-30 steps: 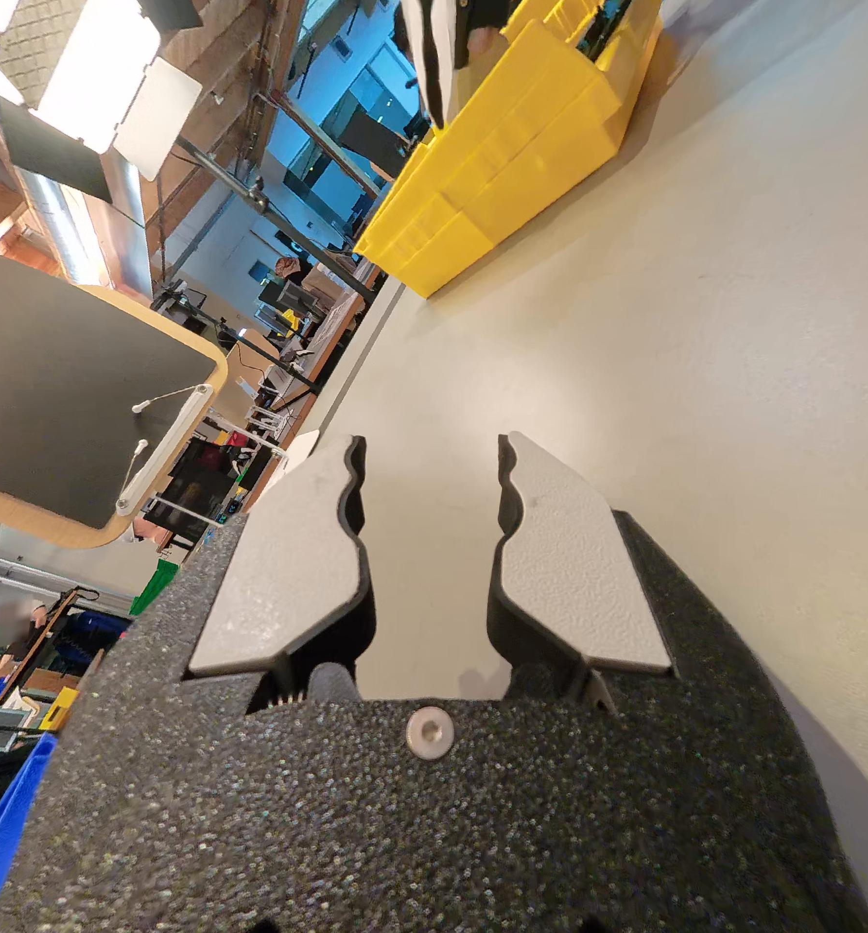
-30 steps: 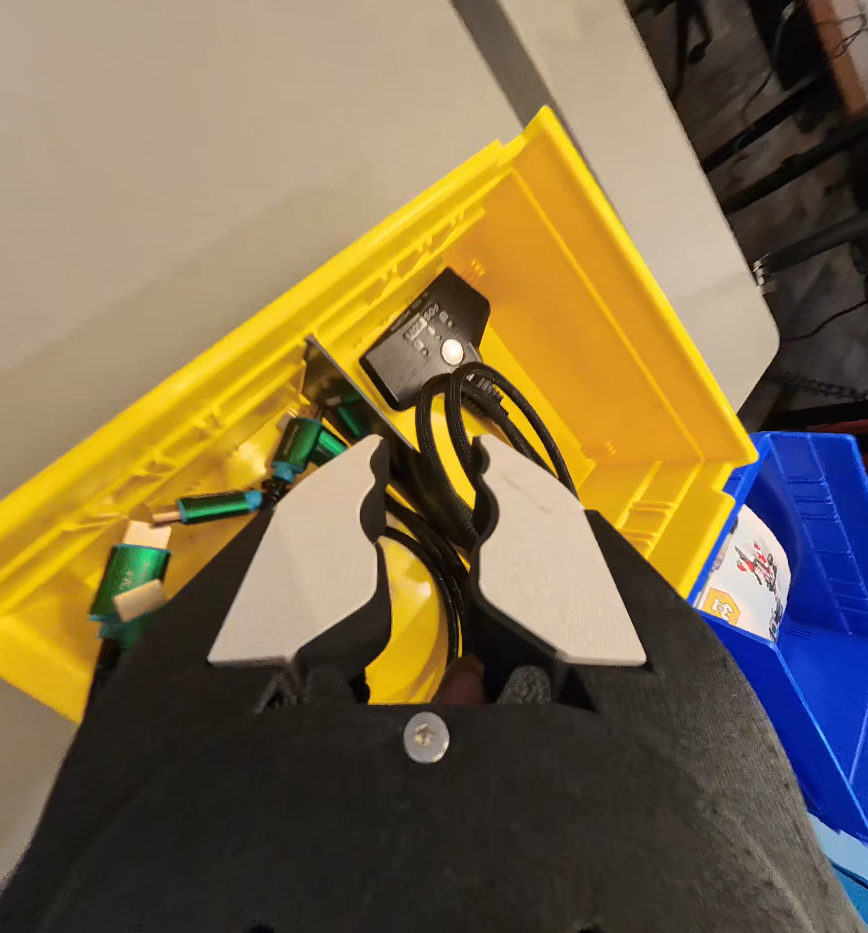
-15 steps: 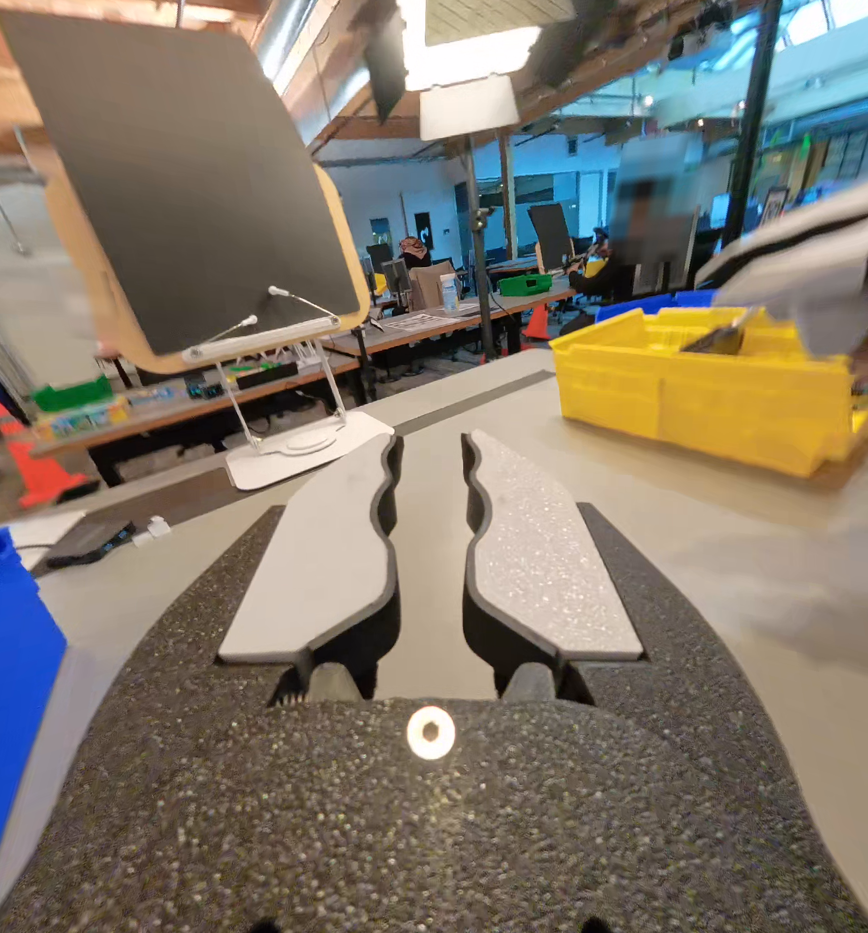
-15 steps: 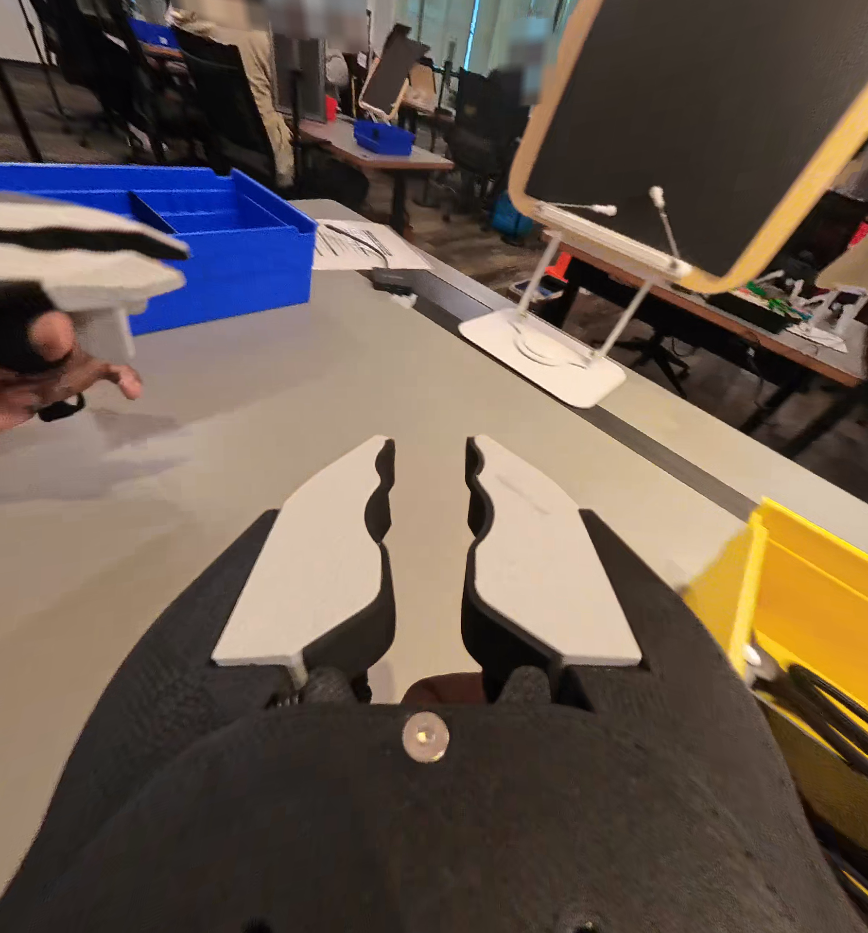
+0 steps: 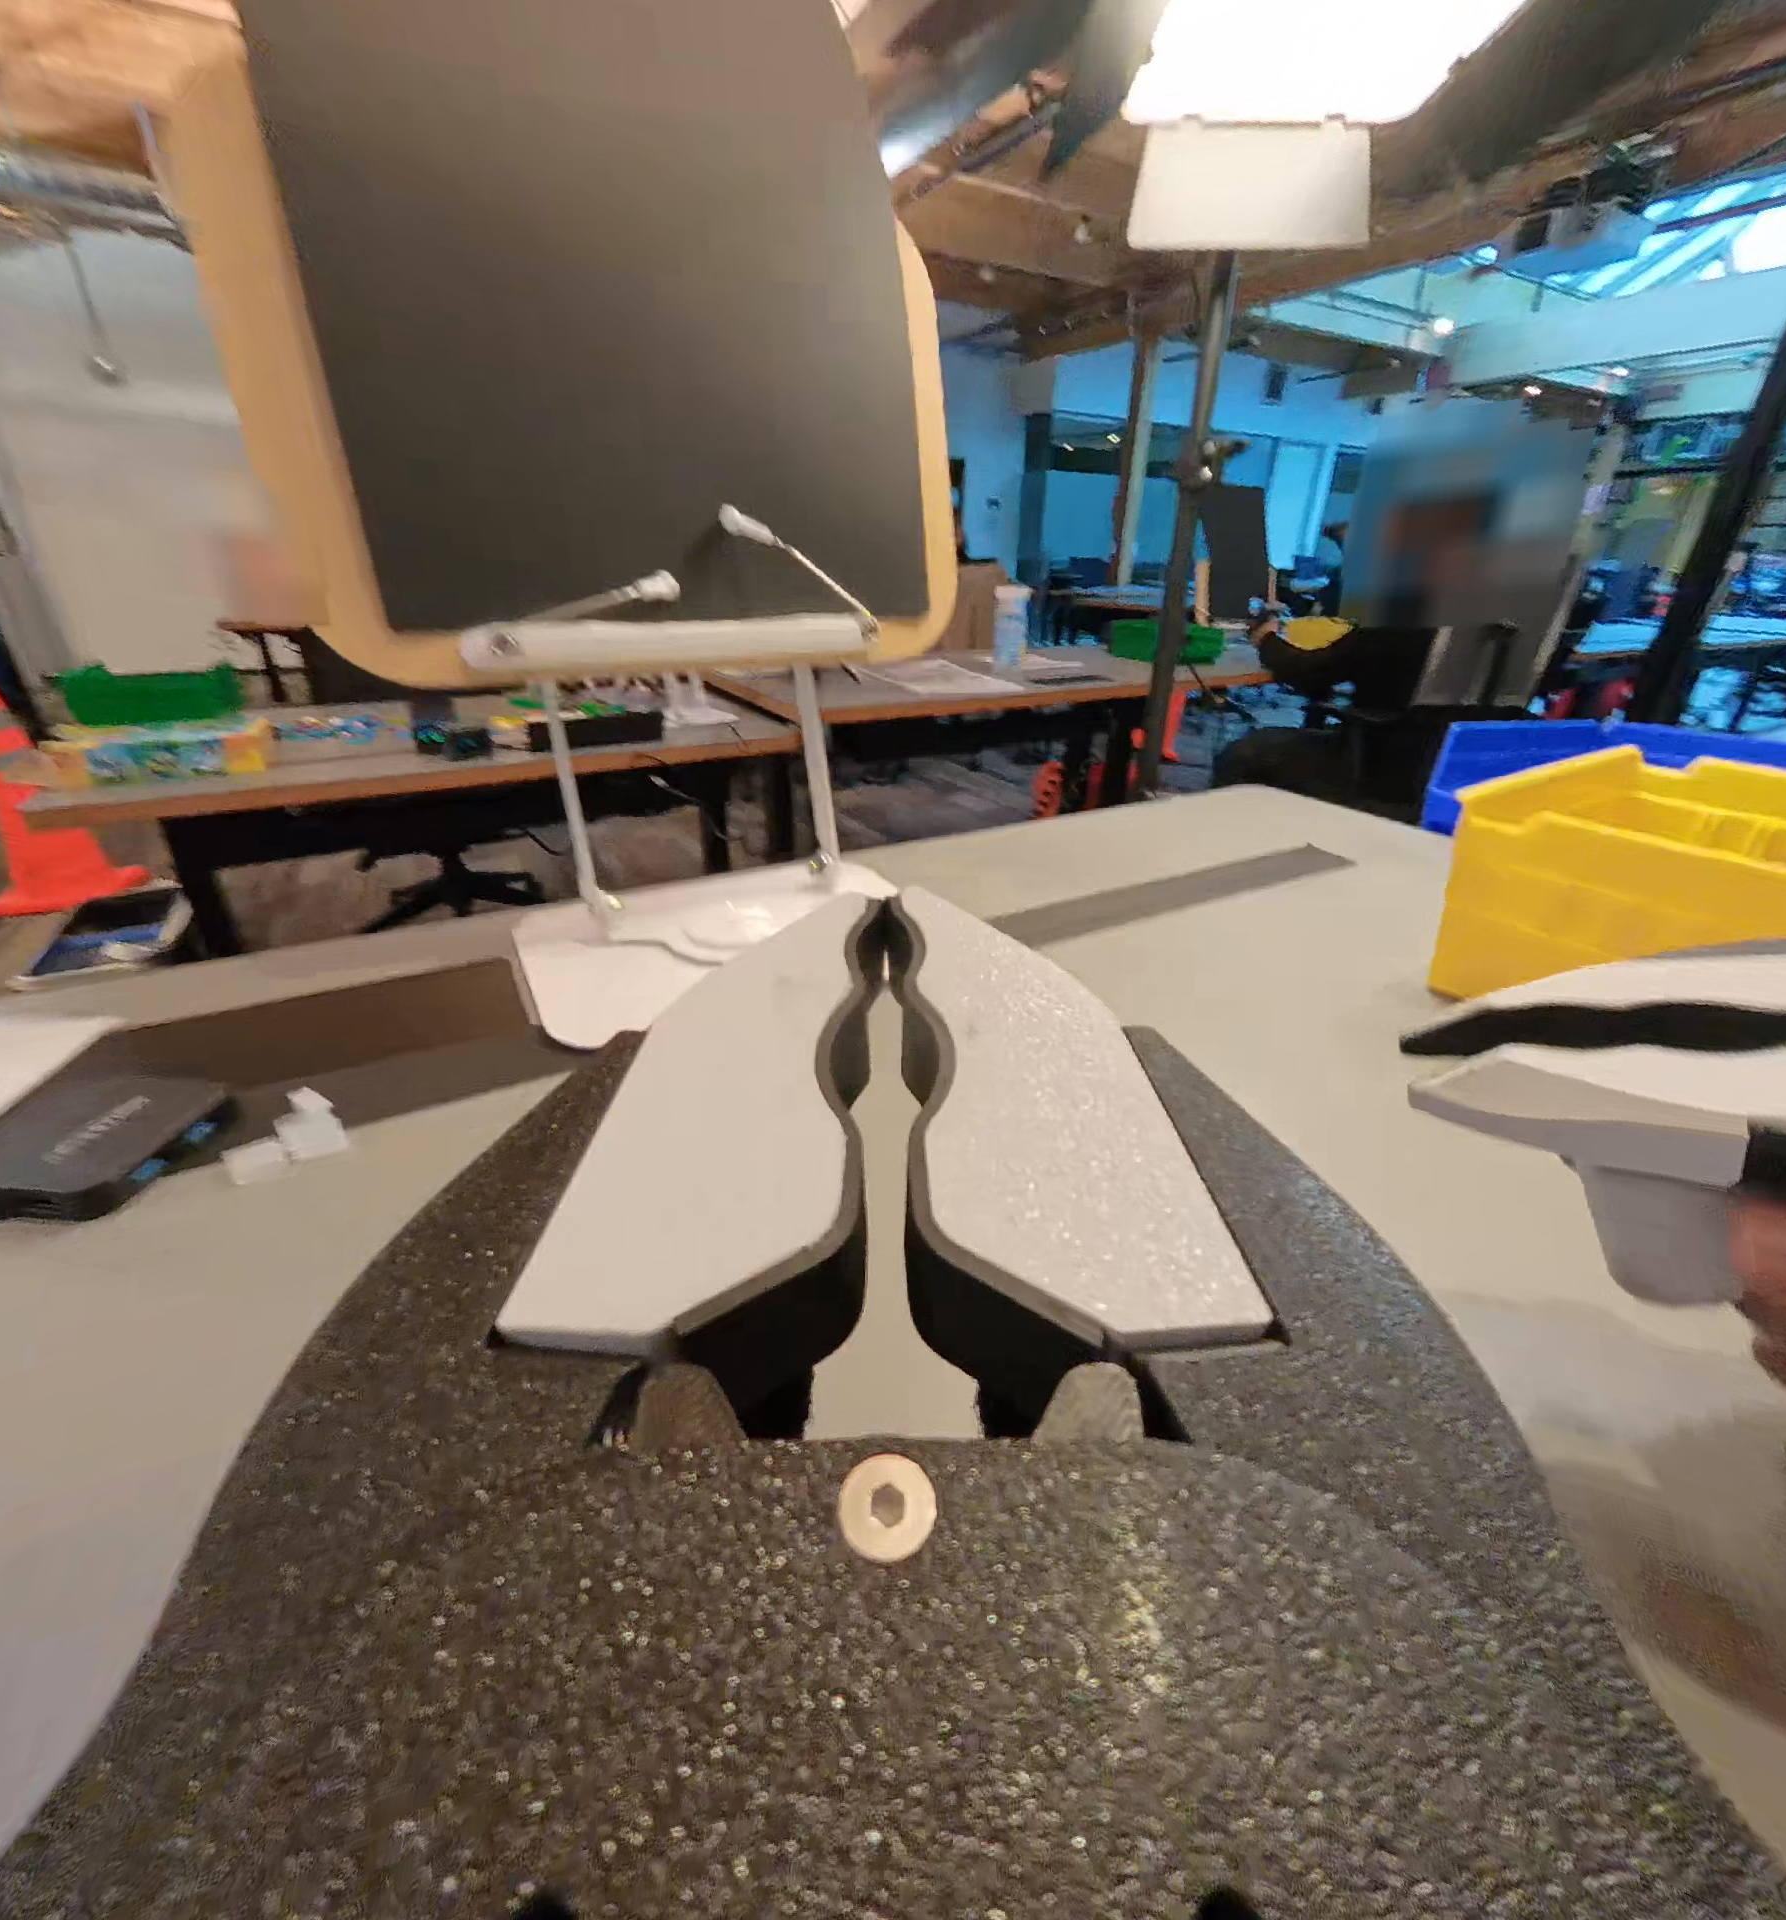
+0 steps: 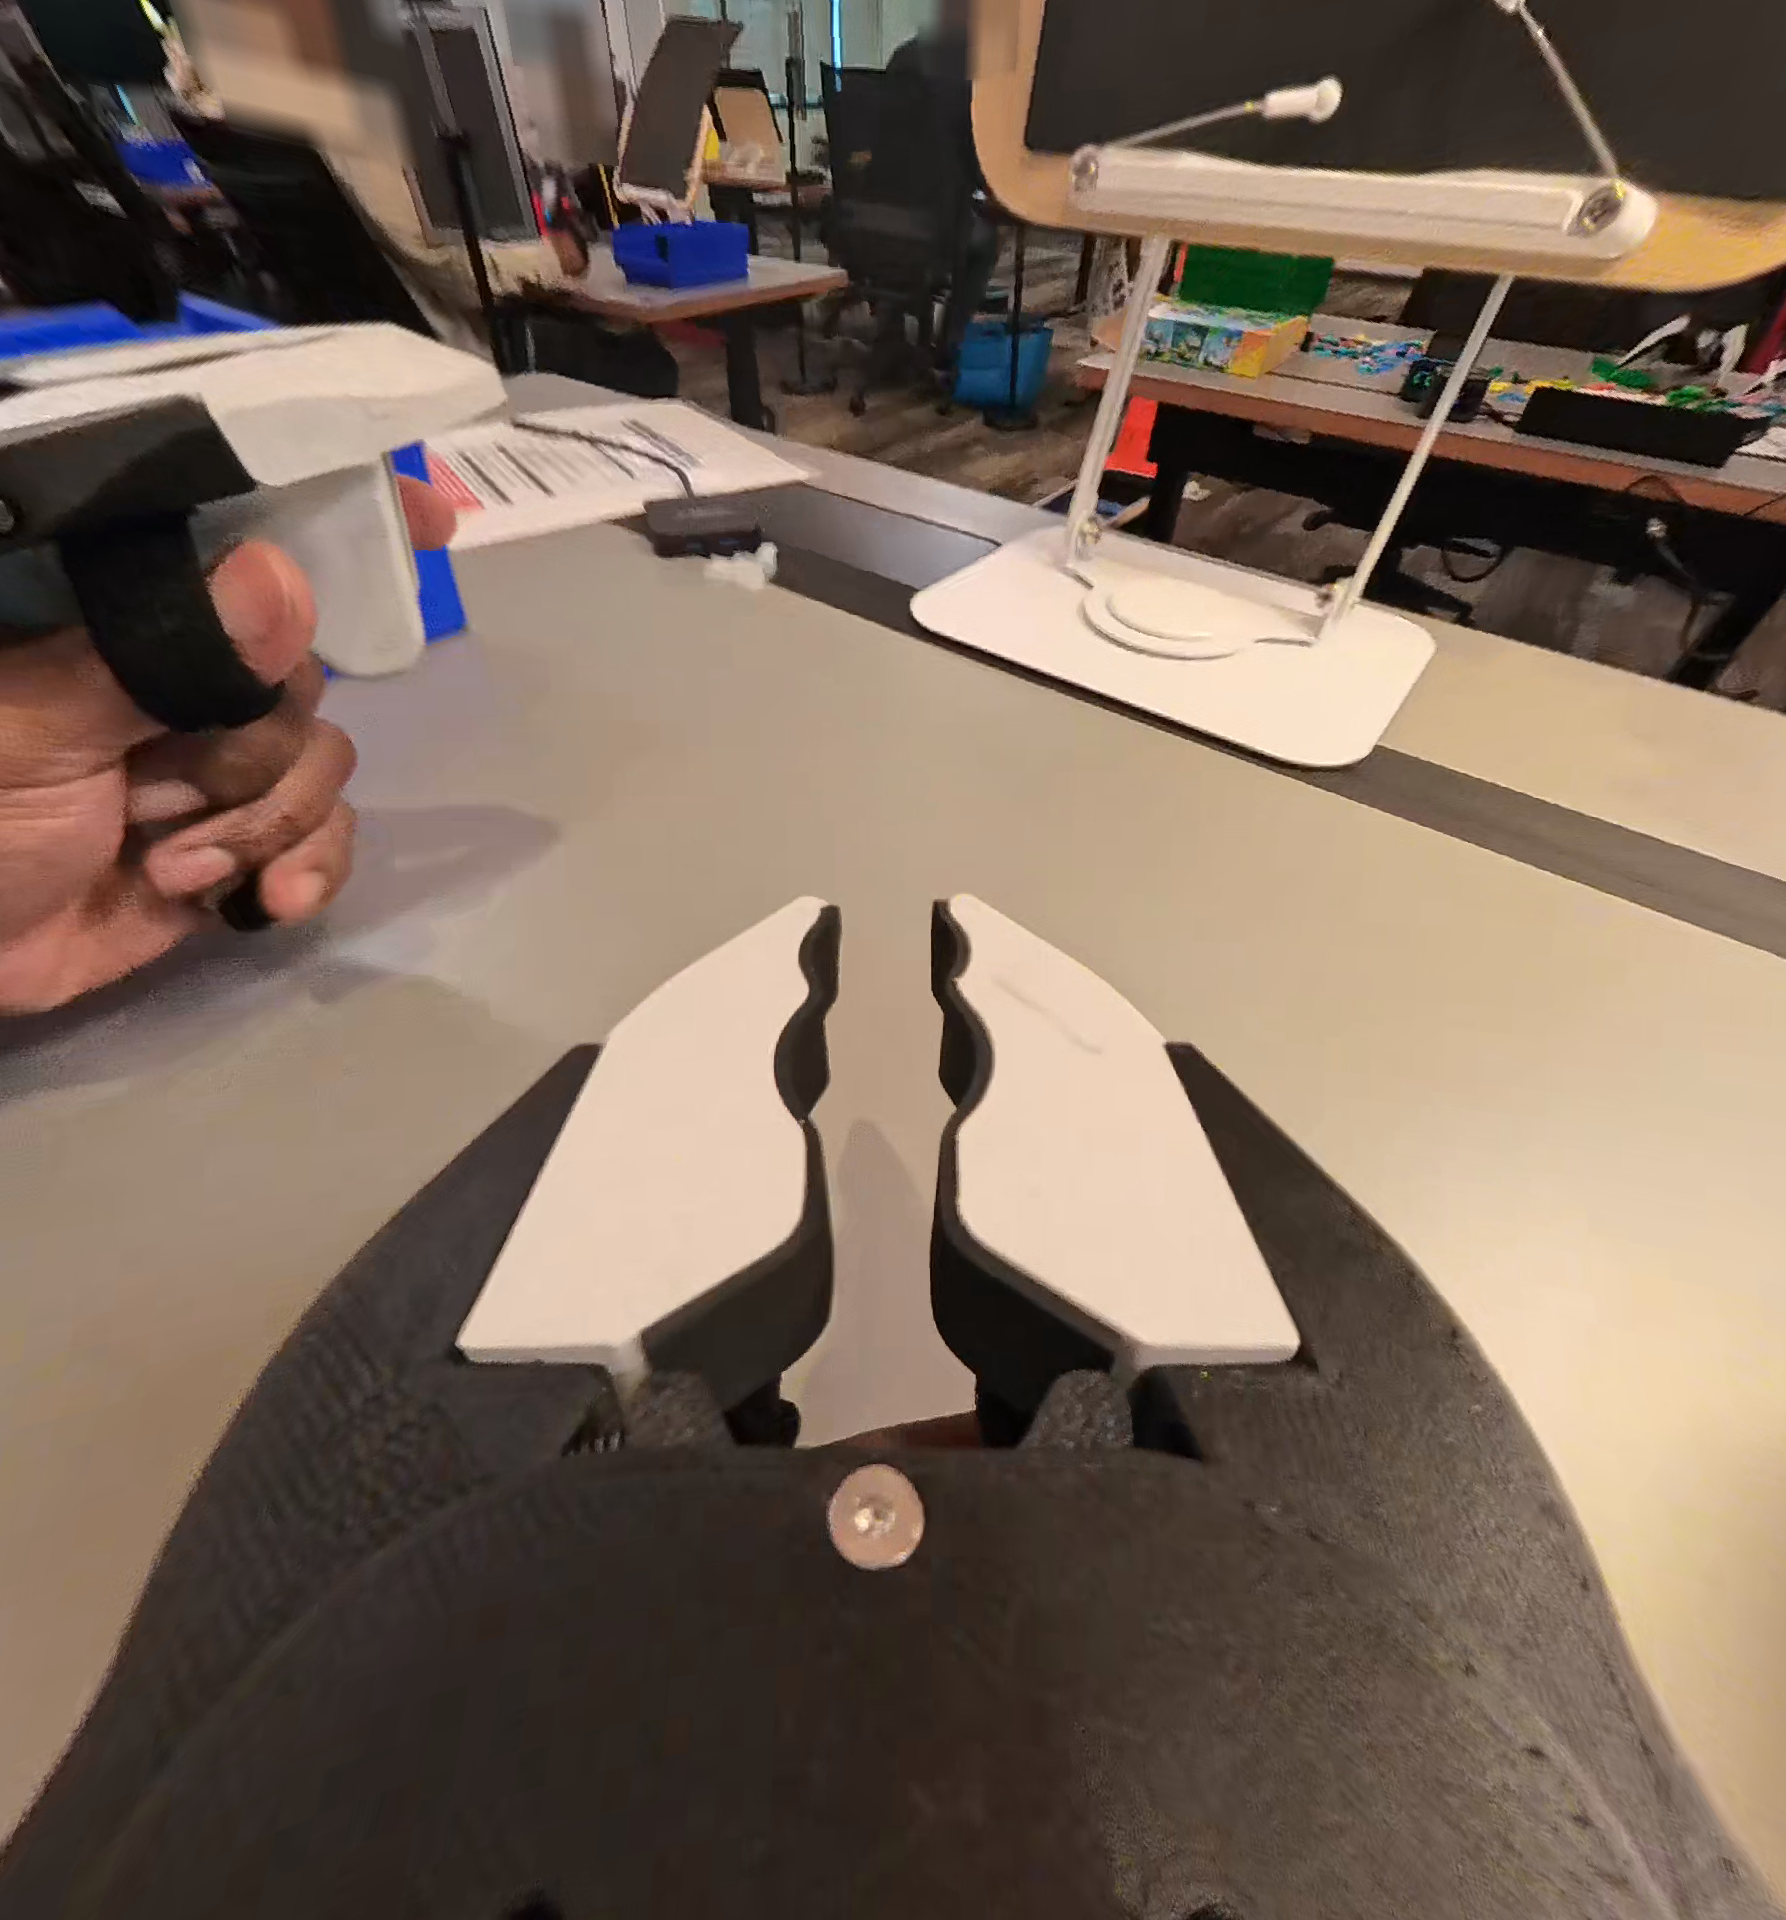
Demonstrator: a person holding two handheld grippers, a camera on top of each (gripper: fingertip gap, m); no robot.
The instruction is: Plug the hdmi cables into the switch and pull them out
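Note:
My left gripper (image 5: 887, 920) is shut with its tips touching and holds nothing, low over the grey table (image 5: 1284, 997). My right gripper (image 6: 884, 920) is open by a narrow gap and empty. It also shows at the right edge of the left wrist view (image 5: 1471, 1039). The left gripper, held in a hand, shows in the right wrist view (image 6: 453, 384). A yellow bin (image 5: 1595, 894) stands at the right; its contents are almost hidden. No HDMI cable or switch shows clearly.
A dark board on a white stand (image 5: 702, 935) (image 6: 1180, 644) stands at the table's far edge. A flat black box (image 5: 78, 1132) (image 6: 702, 514) with small white bits lies by the dark seam. Papers (image 6: 608, 457) lie beyond it. A blue bin (image 5: 1554, 748) stands behind the yellow one. Left tips to right tips: about 15 cm.
My right gripper has swung away from the yellow bin with the cables and switch to face the board stand. My left gripper has levelled out and its jaws have closed fully.

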